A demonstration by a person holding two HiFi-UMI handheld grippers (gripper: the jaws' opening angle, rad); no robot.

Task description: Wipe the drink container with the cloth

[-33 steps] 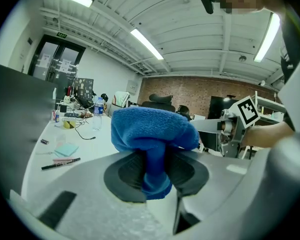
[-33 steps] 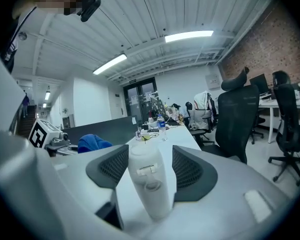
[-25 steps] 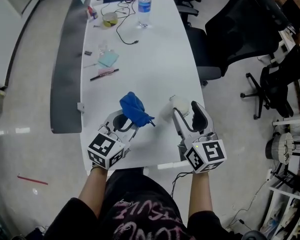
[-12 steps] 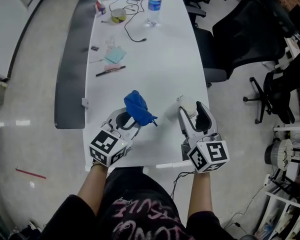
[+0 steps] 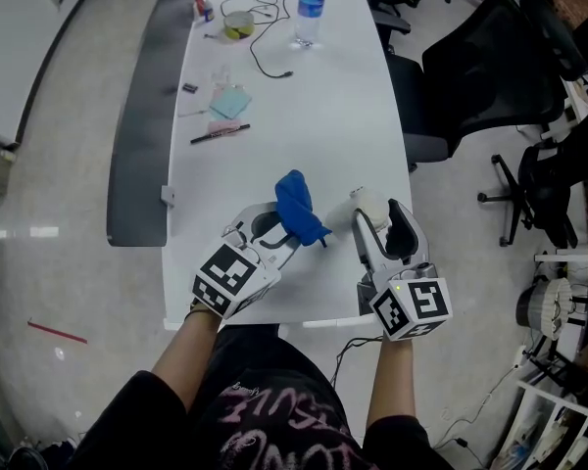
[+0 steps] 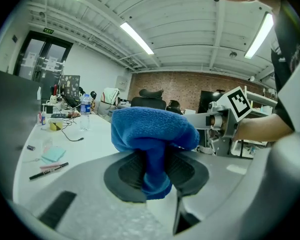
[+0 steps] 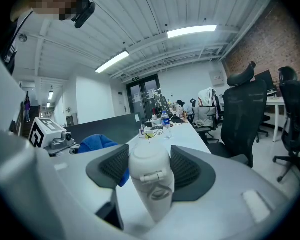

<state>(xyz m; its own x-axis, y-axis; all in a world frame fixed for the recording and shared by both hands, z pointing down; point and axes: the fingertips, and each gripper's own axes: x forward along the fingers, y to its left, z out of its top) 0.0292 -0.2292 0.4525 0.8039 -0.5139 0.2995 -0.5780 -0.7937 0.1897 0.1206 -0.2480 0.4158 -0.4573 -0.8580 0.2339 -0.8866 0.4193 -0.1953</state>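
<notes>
the left claw [image 5: 286, 231] is clamped on the blue cloth [image 5: 296, 204], held above the near end of the white surface [image 5: 304, 116]. the right claw [image 5: 377, 219] is closed around the white drink container [image 7: 150, 176], just beside the cloth. from above, the two seem not quite touching.

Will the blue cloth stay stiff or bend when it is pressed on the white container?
Probably floppy: the blue cloth bulges and folds over where the left tool pinches it. Likely light, as that narrow pinch holds it all up. It should mould around the white container.
</notes>
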